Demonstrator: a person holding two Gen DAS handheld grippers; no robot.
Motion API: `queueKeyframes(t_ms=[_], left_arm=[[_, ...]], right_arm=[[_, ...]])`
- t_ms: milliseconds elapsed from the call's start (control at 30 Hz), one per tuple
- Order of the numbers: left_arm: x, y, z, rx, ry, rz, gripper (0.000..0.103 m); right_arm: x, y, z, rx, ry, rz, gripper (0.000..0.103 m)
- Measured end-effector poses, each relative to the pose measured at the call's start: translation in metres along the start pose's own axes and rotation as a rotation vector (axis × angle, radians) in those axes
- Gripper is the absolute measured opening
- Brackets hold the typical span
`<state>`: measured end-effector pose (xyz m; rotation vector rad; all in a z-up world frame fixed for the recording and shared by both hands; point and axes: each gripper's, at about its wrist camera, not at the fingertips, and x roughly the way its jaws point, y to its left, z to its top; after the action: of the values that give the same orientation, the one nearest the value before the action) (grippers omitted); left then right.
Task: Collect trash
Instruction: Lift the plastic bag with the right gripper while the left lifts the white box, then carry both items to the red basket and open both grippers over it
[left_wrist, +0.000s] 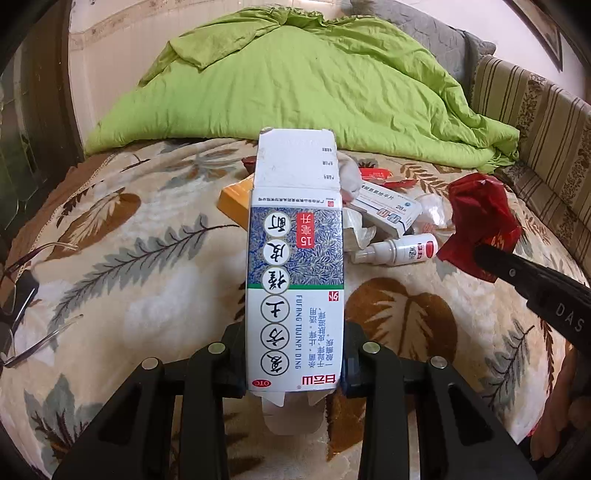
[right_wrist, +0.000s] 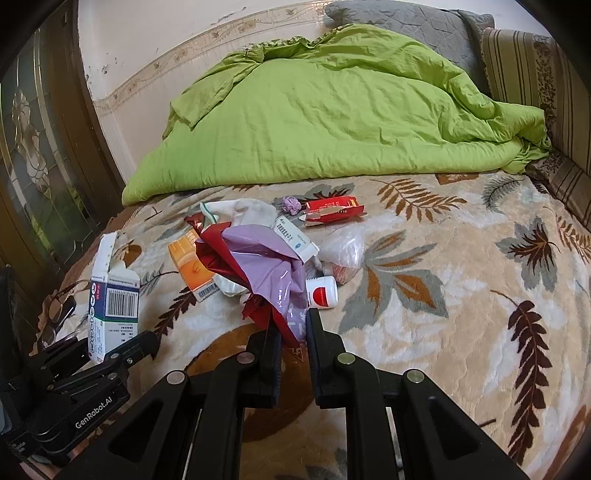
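My left gripper (left_wrist: 295, 365) is shut on the lower end of a tall white and blue medicine carton (left_wrist: 295, 258), held up over the bed with its top flap open. In the right wrist view the same carton (right_wrist: 114, 295) stands at the left in the left gripper (right_wrist: 122, 350). My right gripper (right_wrist: 293, 332) is shut on a crumpled red and purple plastic bag (right_wrist: 258, 258), which looks red from the left wrist (left_wrist: 480, 221). Loose trash lies behind: an orange box (right_wrist: 192, 266), a white spray bottle (right_wrist: 323, 291), a white pill box (right_wrist: 295, 236), a red packet (right_wrist: 332, 210).
A green quilt (right_wrist: 332, 122) is heaped across the back of the leaf-patterned bed cover (right_wrist: 461, 295). Eyeglasses (left_wrist: 22, 295) lie at the bed's left edge. A striped cushion (left_wrist: 535, 122) lines the right side, and a glass door (right_wrist: 37, 166) stands at the left.
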<state>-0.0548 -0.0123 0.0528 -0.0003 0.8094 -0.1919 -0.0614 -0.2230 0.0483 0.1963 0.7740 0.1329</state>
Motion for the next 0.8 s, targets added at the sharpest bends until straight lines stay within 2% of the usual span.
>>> queueKeyframes(t_ms=[267, 467, 600, 800], left_arm=[[0.001, 0.004, -0.004, -0.002, -0.004, 0.001, 0.033], [-0.004, 0.004, -0.005, -0.005, -0.027, -0.036, 0.033], [-0.013, -0.004, -0.003, 0.025, -0.039, -0.105, 0.033], [-0.038, -0.048, -0.004, 0.133, -0.050, -0.245, 0.033]], right_arm=[[-0.006, 0.005, -0.004, -0.008, -0.009, -0.015, 0.013], [-0.009, 0.001, -0.004, 0.026, -0.006, -0.007, 0.013], [-0.028, -0.009, -0.007, 0.094, -0.028, 0.024, 0.013], [-0.101, -0.047, -0.029, 0.219, -0.076, 0.046, 0.013]])
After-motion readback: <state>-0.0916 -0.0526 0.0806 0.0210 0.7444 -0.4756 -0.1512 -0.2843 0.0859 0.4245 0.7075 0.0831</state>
